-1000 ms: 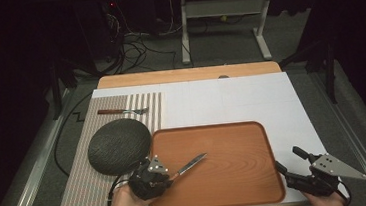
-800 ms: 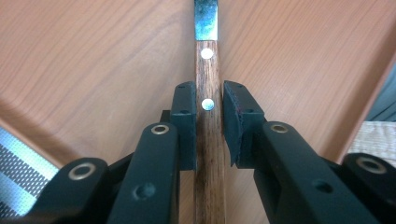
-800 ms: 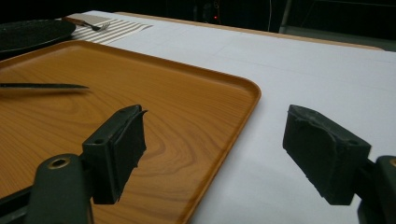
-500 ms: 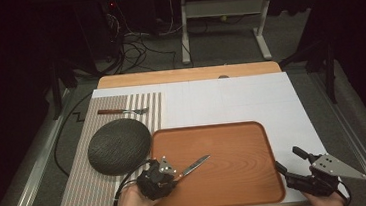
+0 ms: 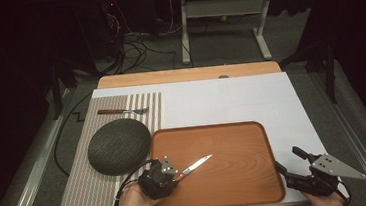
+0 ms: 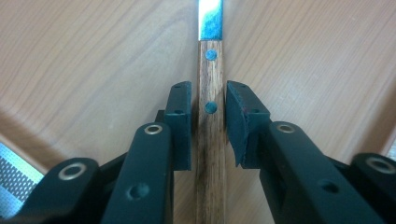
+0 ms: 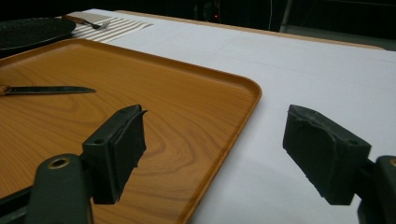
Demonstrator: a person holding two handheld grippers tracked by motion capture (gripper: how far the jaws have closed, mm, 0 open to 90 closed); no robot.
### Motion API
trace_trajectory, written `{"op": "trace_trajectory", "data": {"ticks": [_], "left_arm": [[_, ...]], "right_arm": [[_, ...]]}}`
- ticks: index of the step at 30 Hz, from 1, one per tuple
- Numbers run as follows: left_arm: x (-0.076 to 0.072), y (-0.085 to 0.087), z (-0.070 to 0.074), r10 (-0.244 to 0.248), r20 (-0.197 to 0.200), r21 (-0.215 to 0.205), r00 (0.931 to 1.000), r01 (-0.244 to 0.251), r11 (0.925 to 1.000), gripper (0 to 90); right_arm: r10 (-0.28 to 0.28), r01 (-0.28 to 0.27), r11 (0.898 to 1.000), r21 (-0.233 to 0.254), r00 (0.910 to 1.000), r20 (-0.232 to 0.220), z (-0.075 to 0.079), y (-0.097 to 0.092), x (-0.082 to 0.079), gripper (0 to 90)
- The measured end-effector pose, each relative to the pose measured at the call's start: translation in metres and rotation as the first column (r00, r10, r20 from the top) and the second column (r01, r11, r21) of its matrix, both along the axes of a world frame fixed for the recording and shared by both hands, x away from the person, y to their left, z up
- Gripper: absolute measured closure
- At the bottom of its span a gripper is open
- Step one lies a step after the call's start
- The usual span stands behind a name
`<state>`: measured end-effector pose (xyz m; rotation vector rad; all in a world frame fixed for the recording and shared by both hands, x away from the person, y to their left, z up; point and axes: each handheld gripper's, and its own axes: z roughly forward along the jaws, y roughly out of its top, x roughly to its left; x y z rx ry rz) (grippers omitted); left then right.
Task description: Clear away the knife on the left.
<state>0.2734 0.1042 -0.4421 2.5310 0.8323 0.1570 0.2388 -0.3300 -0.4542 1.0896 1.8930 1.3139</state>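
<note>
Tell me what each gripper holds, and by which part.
Nothing is gripped. The left gripper has just been opening its jaws; the knife has its handle between them, pads just clear. The right gripper is open, empty.

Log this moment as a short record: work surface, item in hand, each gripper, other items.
surface: wooden tray on a white table
item: knife, wooden handle, lying on the tray
left gripper: jaws just opening, handle between them, small gaps either side
right gripper: open, nothing between the jaws, beside the tray's edge
others: dark round plate and fork on the striped mat
</note>
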Motion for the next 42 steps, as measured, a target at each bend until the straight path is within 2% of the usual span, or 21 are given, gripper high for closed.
{"op": "trace_trajectory", "data": {"ticks": [2,8,14,20,26,28,35,41,42], "left_arm": [[0.001,-0.002,-0.002,-0.001,-0.006,0.007,1.0,0.001,1.0,65.1],[0.001,-0.002,-0.002,-0.004,-0.004,0.01,1.0,0.004,0.9999,65.0],[0.001,-0.003,-0.003,-0.008,0.023,0.014,0.9997,0.008,0.9999,66.1],[0.002,-0.007,-0.001,-0.029,0.035,-0.01,0.999,0.03,0.9995,72.4],[0.005,-0.014,0.004,-0.047,0.058,-0.061,0.9972,0.051,0.9969,75.3],[0.007,-0.019,0.005,-0.061,0.047,-0.07,0.9971,0.064,0.9955,76.1],[0.01,-0.035,0.002,-0.112,0.029,-0.038,0.9933,0.113,0.9929,76.3],[0.015,-0.039,-0.003,-0.101,0.035,-0.004,0.9943,0.101,0.9949,76.3],[0.015,-0.039,-0.004,-0.093,0.038,-0.015,0.9949,0.094,0.9955,76.3]], "right_arm": [[0.0,0.0,1.0,0.0,1.0,0.0,0.0,0.0,0.0,21.5],[0.002,-0.002,1.0,-0.002,1.0,-0.003,0.0,0.0,0.0,21.4],[0.002,-0.002,1.0,-0.002,1.0,-0.003,0.0,0.0,0.0,21.5],[0.002,-0.002,1.0,-0.002,1.0,-0.003,0.0,0.0,0.0,21.4],[0.002,-0.002,1.0,-0.001,1.0,-0.004,0.0,0.0,0.0,21.5],[0.002,-0.002,1.0,-0.001,1.0,-0.004,0.0,0.0,0.0,21.5],[0.001,-0.001,1.0,0.001,1.0,-0.003,0.0,0.0,0.0,21.5],[0.003,-0.003,1.0,0.002,1.0,-0.003,0.0,0.0,0.0,21.5],[0.004,-0.004,1.0,0.002,1.0,-0.002,0.0,0.0,0.0,21.5]]}}
